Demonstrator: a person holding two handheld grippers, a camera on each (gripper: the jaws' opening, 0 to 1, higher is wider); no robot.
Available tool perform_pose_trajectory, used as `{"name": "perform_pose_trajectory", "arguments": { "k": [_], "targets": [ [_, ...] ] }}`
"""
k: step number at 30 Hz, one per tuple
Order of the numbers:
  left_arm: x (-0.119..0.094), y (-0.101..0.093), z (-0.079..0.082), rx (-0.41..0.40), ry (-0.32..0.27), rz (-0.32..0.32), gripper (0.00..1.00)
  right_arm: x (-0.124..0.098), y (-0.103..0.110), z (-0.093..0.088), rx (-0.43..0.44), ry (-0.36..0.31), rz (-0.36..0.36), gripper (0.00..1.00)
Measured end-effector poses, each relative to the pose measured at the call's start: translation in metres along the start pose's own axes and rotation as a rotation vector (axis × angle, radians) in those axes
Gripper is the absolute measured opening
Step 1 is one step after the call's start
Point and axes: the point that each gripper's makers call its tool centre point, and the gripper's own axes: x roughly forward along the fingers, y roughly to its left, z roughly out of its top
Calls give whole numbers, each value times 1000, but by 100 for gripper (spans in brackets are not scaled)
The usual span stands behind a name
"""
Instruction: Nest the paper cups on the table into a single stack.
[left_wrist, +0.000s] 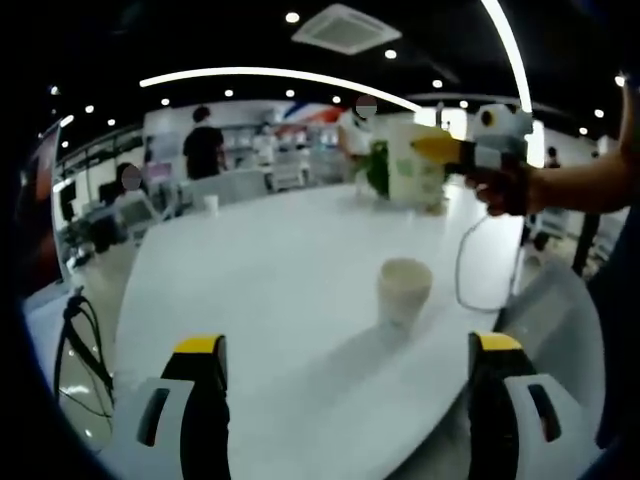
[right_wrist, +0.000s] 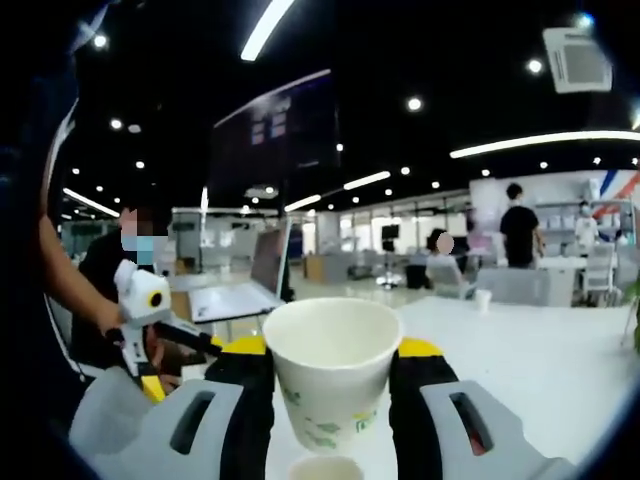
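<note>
A white paper cup stands upright on the white table, a little ahead of my left gripper, whose jaws are spread wide and hold nothing. My right gripper comes in from the right, higher up, shut on a white cup with green print. In the right gripper view that cup sits upright between the jaws of the right gripper, with the rim of another cup just below it. The left gripper shows at the left in a person's hand.
A small cup stands far off on the table; the same far cup is in the right gripper view. An open laptop sits on a desk beyond. A cable hangs near the table's right edge. People and chairs fill the background.
</note>
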Motion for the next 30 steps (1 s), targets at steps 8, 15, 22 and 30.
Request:
{"name": "perform_pose_trajectory", "arguments": {
  "k": [8, 15, 22, 30],
  "targets": [
    [0, -1, -1, -9, -1, 2, 98, 2, 3, -13, 1, 16, 5, 42],
    [0, 1, 0, -13, -2, 8, 98, 2, 3, -27, -4, 0, 0, 40],
    [-1, 1, 1, -14, -3, 8, 98, 3, 1, -54, -6, 40, -15, 42],
    [-4, 1, -2, -18, 3, 14, 98, 3, 1, -70, 9, 68, -22, 42]
  ]
}}
